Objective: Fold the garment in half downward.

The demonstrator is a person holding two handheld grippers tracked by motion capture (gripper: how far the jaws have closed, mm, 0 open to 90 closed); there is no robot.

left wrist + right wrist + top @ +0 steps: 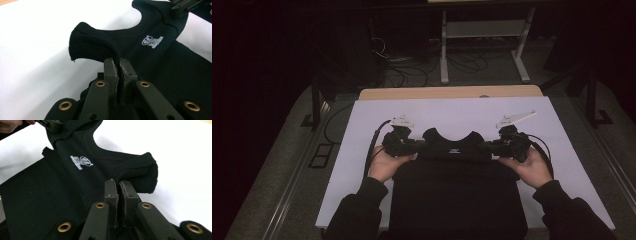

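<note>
The black garment [455, 190] lay near the front edge of the table, its neckline end raised between the two tools; the left gripper [118, 65] was clamped narrow on one shoulder strap, and the right gripper [119, 185] pinched the other strap likewise. To fold well, the person would probably need to keep both hands level and the cloth taut between them, then carry the top edge evenly over the body so that no crease formed; a lopsided pull could skew the small printed logo [151, 41]. The white table cover [362, 140] was bare and smooth; beyond it the room was dim, with cables [412, 70] on the floor and a white stand [484, 30].
</note>
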